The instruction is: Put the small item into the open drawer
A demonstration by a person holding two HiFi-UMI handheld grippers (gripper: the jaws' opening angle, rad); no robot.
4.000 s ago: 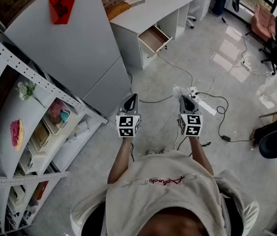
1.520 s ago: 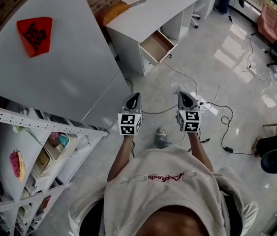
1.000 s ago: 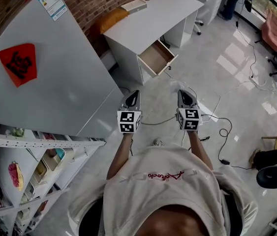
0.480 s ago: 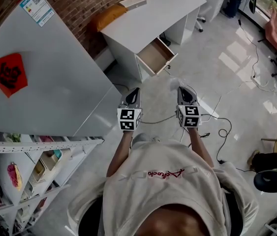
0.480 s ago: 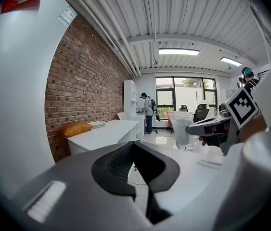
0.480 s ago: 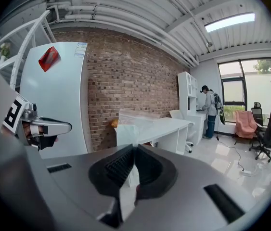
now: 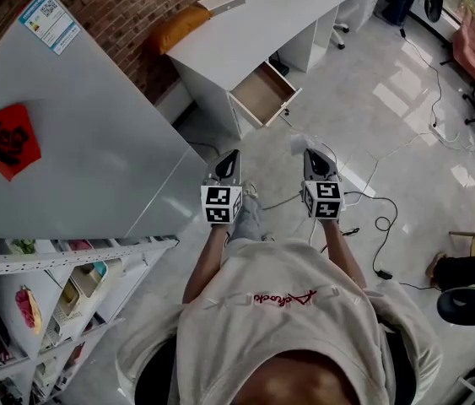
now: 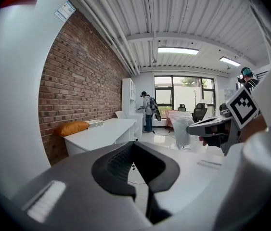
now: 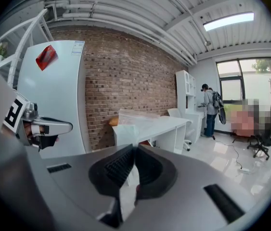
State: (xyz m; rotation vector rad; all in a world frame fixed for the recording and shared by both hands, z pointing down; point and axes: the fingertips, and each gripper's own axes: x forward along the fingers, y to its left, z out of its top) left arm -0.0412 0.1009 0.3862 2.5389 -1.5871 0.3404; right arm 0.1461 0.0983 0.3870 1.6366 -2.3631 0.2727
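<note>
The white desk [image 7: 254, 24] stands ahead by the brick wall, its wooden drawer [image 7: 262, 93] pulled open toward the floor. My right gripper [image 7: 315, 154] is shut on a crumpled clear plastic bag [image 7: 300, 144]. In the right gripper view the bag [image 9: 140, 119] sticks up from the closed jaws of the right gripper [image 9: 134, 147]. My left gripper [image 7: 227, 165] is shut and holds nothing; its jaws meet in the left gripper view [image 8: 133, 143]. Both grippers are held side by side at chest height, well short of the drawer.
A large white fridge [image 7: 68, 142] with a red paper decoration [image 7: 1, 137] stands close on my left, with shelving [image 7: 43, 294] below it. An orange cushion [image 7: 178, 28] and a flat box [image 7: 224, 1] sit on the desk. Cables and a power strip [image 7: 364, 188] lie on the floor to the right.
The person has walked toward the desk; the fridge and the shelving have slid left and down in the head view. Both grippers keep the same pose and stay shut.
</note>
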